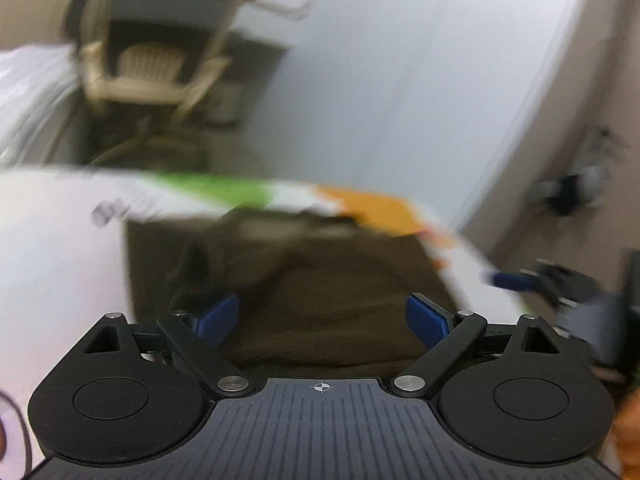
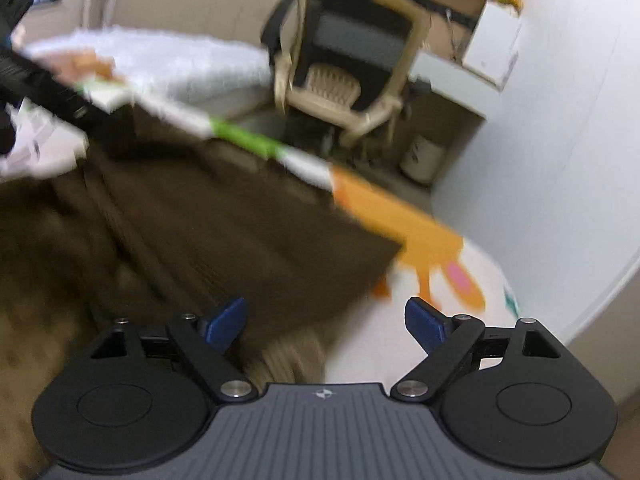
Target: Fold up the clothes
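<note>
White walls and a cream plastic chair [image 2: 340,84] fill the blurred background, at about 12 o'clock in both wrist views. Nearer, a white table cover [image 2: 400,344] printed with green and orange shapes carries a dark brown garment [image 2: 224,232], spread across the centre and running off toward 9 o'clock in the right view. In the left view the same brown cloth [image 1: 320,292] lies straight ahead between the fingers.

Left gripper [image 1: 322,318]: jaws wide apart, holding nothing, poised above the cloth. Right gripper [image 2: 326,320]: jaws equally wide and empty, over the garment's near edge where a ribbed tan hem [image 2: 288,356] shows at 6 o'clock.

Both pictures are smeared, suggesting fast motion. Likely risks: closing too early and pinching only air, grabbing the table cover along with the cloth, or catching a single layer so the fold drags crooked.
</note>
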`<state>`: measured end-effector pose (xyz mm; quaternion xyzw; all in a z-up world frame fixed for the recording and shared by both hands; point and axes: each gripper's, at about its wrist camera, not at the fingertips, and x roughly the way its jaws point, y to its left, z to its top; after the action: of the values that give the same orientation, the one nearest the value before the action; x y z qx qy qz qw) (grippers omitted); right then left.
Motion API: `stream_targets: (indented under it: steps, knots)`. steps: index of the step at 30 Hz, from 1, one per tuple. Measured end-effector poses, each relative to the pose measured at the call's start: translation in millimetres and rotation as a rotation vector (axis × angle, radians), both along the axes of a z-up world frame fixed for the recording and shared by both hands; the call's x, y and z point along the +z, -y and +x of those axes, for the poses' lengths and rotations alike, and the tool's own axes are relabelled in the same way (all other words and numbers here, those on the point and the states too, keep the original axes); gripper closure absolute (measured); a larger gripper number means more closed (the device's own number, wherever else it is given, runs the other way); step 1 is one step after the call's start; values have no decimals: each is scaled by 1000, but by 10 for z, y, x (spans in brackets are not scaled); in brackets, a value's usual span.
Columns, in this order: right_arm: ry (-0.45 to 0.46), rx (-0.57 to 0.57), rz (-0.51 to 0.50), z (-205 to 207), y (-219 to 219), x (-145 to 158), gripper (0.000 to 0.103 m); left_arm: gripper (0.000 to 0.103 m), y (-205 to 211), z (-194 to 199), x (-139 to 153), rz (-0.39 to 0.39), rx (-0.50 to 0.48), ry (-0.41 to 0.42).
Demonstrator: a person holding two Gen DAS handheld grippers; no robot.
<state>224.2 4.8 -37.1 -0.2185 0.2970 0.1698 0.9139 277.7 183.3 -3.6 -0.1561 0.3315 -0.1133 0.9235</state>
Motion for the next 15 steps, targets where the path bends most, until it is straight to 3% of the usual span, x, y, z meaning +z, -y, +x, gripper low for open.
stream_targets:
  steps: [2, 9, 15]
  knots:
    - [-27, -30, 2, -22, 79, -92, 16, 9, -88, 95, -188, -2, 72, -73]
    - [-30, -10, 62, -130, 234, 96, 15, 0, -197, 36, -211, -75, 85, -49]
    - [-75, 15, 285, 55, 190, 246, 14, 0, -96, 19, -190, -23, 56, -50]
